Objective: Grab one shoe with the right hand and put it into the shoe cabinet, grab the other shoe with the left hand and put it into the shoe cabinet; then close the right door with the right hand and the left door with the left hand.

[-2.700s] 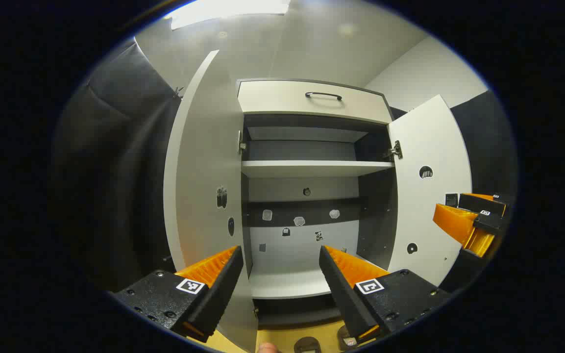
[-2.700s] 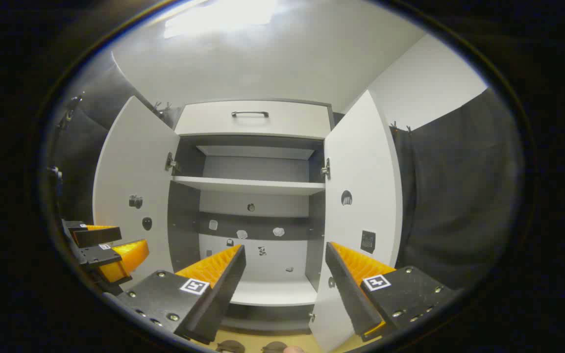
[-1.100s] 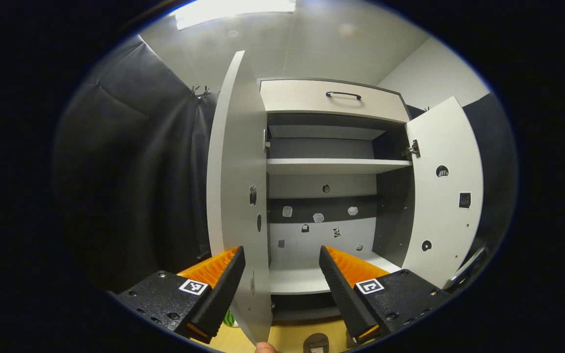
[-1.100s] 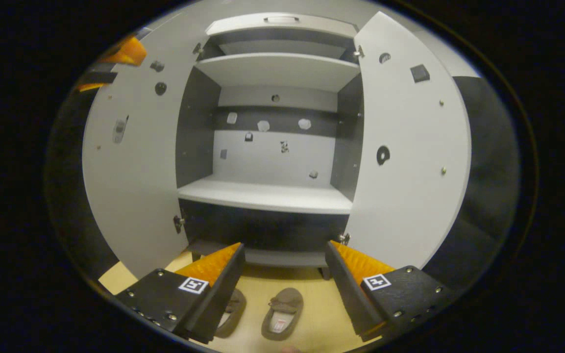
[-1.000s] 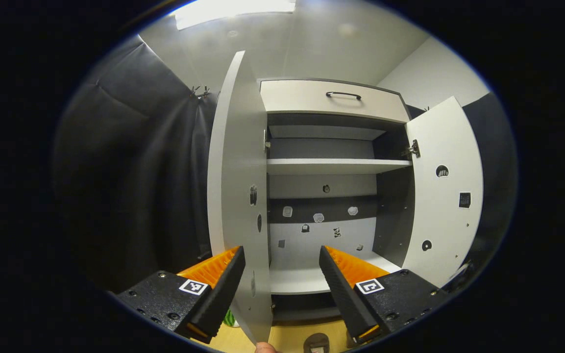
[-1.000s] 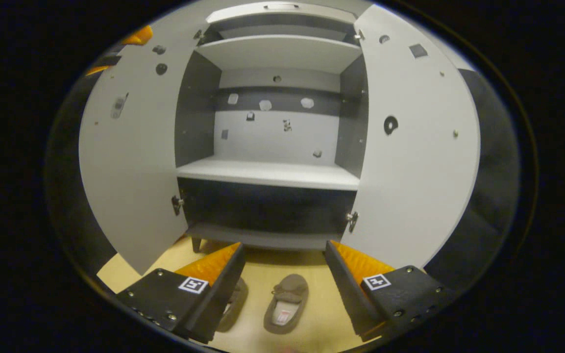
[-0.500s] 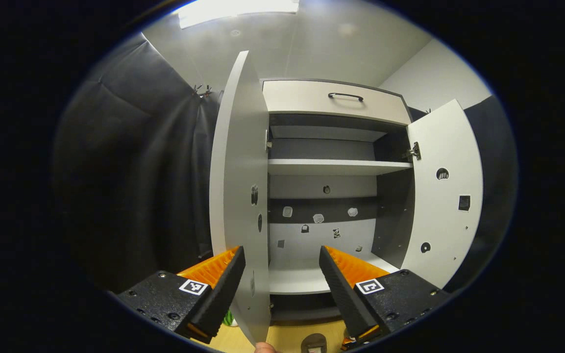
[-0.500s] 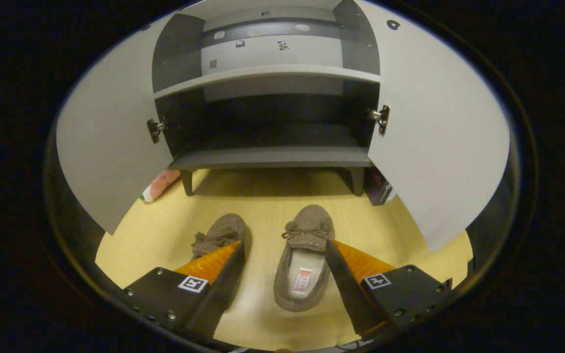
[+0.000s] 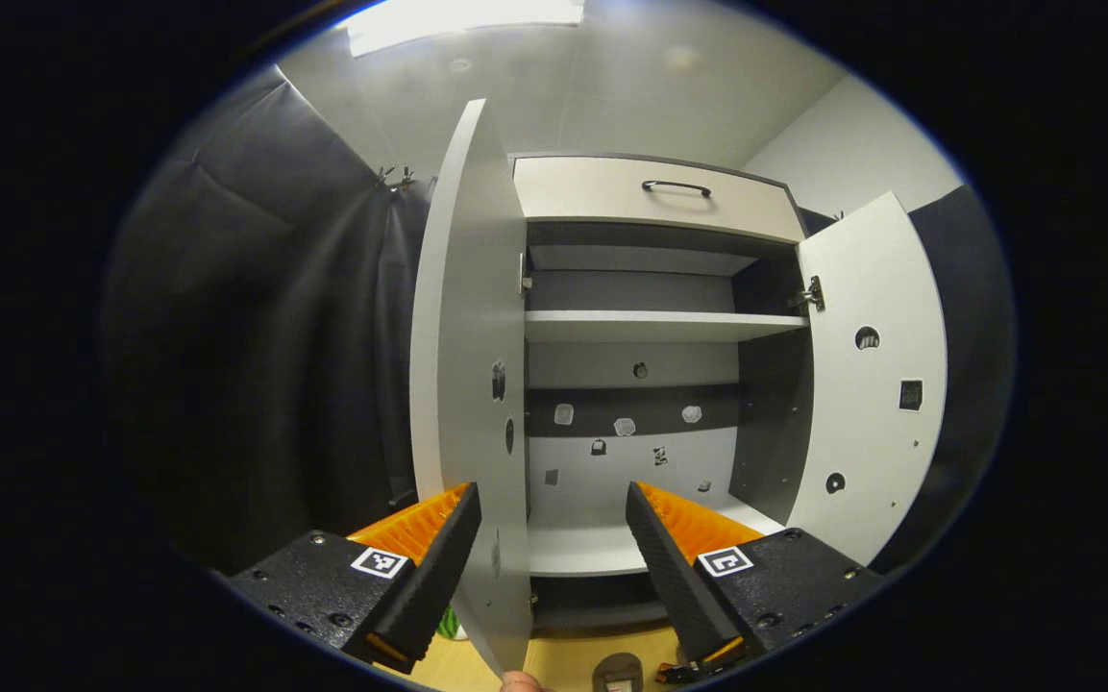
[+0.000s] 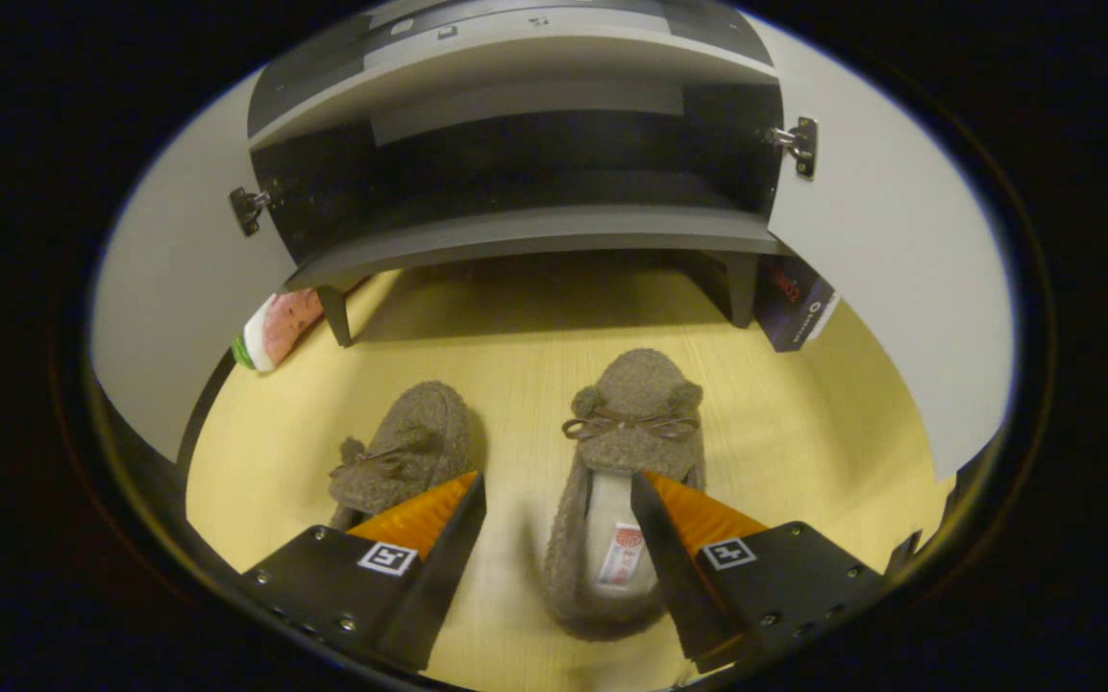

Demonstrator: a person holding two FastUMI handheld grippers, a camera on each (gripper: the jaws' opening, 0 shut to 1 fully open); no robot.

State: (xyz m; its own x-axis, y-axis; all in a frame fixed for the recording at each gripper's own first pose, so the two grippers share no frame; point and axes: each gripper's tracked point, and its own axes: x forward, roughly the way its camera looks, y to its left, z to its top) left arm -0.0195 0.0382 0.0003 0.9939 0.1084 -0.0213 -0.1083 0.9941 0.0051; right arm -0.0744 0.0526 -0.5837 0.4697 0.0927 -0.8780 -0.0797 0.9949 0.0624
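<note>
The floor is smooth yellow wood. The shoe cabinet stands on it, and both of its doors hang wide open. Dark cloth hangs on the wall to the left of it in the left gripper view, under a pale ceiling with a bright light.

Two fuzzy brown shoes sit side by side on the floor in front of the cabinet, toes pointing at it. The right shoe is near the right gripper. Its jaws are spread wide and hold nothing. One finger lies over the shoe's right side, and the shoe's heel end is hidden behind it. The left shoe is partly hidden behind the other finger.

The left gripper is up high, facing the cabinet, jaws wide apart and holding nothing. The thin edge of the left door sits between its fingers.

A pink and green thing and a dark box peek out from behind the doors, too hidden to tell what they are.
</note>
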